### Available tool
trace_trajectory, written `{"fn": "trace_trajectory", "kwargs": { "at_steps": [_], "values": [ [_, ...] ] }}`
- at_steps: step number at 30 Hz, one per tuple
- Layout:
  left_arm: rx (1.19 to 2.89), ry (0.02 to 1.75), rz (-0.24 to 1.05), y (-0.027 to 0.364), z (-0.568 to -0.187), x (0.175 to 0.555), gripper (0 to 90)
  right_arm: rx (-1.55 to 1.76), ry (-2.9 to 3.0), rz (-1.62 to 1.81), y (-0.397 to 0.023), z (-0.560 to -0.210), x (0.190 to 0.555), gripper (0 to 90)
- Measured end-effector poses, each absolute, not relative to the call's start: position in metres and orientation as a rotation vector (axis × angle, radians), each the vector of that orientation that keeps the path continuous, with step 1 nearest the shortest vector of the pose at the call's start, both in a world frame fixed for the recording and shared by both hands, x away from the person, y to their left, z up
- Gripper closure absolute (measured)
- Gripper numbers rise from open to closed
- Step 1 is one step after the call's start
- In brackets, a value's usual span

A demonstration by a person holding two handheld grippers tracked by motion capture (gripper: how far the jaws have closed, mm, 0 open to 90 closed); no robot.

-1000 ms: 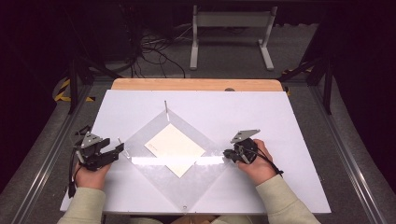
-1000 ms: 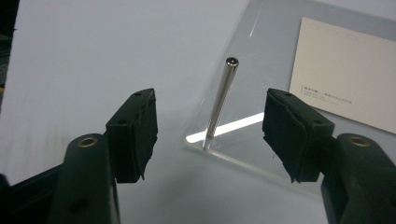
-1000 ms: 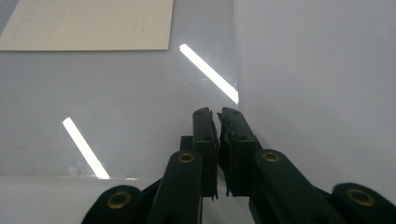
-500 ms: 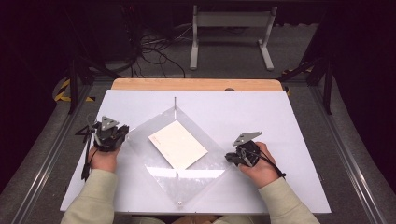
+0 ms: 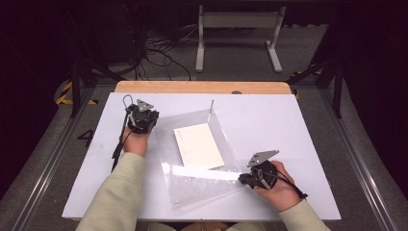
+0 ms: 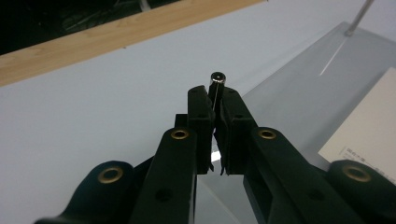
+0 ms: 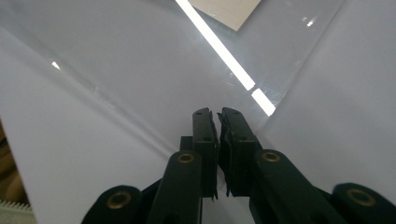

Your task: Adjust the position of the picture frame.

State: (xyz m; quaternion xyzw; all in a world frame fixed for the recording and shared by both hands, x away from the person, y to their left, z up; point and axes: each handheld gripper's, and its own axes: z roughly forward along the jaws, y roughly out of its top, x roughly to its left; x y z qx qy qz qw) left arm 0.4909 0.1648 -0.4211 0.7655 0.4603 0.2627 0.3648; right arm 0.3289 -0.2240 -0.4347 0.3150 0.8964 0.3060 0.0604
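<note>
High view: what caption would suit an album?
Two handheld grippers pinch opposite corners of a clear plastic sleeve holding a card.

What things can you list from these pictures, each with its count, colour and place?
plastic sleeve: one, clear, middle of the table, a corner pinched in each tongs.
card: one, cream, inside the sleeve.
metal pin: one, silver, at the sleeve's far corner.
table: one, white top with a wooden far edge.
stand: one, white, on the floor beyond the table.
left tongs: one, black, shut on the sleeve's left corner.
right tongs: one, black, shut on its right corner.
</note>
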Motion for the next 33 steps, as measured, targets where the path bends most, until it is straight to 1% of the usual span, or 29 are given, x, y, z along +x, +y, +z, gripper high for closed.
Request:
{"fn": "trace_trajectory", "kwargs": {
  "at_steps": [1,5,6,8,9,10,11,12,13,15,17,22,25,27,33],
  "values": [
    [1.969,1.167,0.661,0.156,-0.425,0.496,85.0,0.956,2.723,0.927,-0.225,-0.434,0.326,84.7],
    [1.994,1.176,0.627,0.144,-0.432,0.502,84.9,0.956,2.749,0.936,-0.227,-0.434,0.317,84.8],
    [1.995,1.184,0.584,0.141,-0.438,0.505,84.5,0.963,2.767,0.943,-0.229,-0.434,0.313,84.7],
    [1.986,1.184,0.579,0.141,-0.439,0.505,84.4,0.965,2.773,0.949,-0.230,-0.434,0.312,84.7],
    [1.979,1.180,0.562,0.142,-0.439,0.505,82.9,0.967,2.775,0.961,-0.230,-0.434,0.312,84.7],
    [1.962,1.168,0.566,0.145,-0.437,0.501,73.2,0.972,2.775,0.999,-0.232,-0.435,0.314,86.4],
    [1.962,1.168,0.566,0.145,-0.437,0.501,67.2,0.972,2.775,0.999,-0.232,-0.435,0.314,86.4],
    [1.951,1.161,0.573,0.147,-0.435,0.497,67.2,0.965,2.765,1.027,-0.234,-0.435,0.315,86.7],
    [1.946,1.153,0.565,0.151,-0.432,0.492,63.7,0.969,2.735,1.061,-0.236,-0.433,0.315,86.0],
    [1.905,1.114,0.549,0.162,-0.429,0.471,61.0,0.978,2.655,1.090,-0.243,-0.428,0.318,85.6],
    [1.903,1.101,0.539,0.165,-0.429,0.465,61.0,0.984,2.649,1.083,-0.245,-0.428,0.319,85.5],
    [1.903,0.991,0.477,0.183,-0.430,0.412,60.0,0.944,2.716,1.041,-0.243,-0.432,0.313,81.3],
    [1.922,0.942,0.439,0.187,-0.427,0.395,59.5,0.932,2.750,1.039,-0.241,-0.433,0.310,80.2],
    [1.920,0.908,0.421,0.189,-0.424,0.384,59.1,0.916,2.778,0.981,-0.238,-0.436,0.308,82.5],
    [1.955,0.858,0.376,0.192,-0.427,0.364,58.7,0.880,2.768,0.949,-0.234,-0.435,0.302,82.9]
  ]
}}
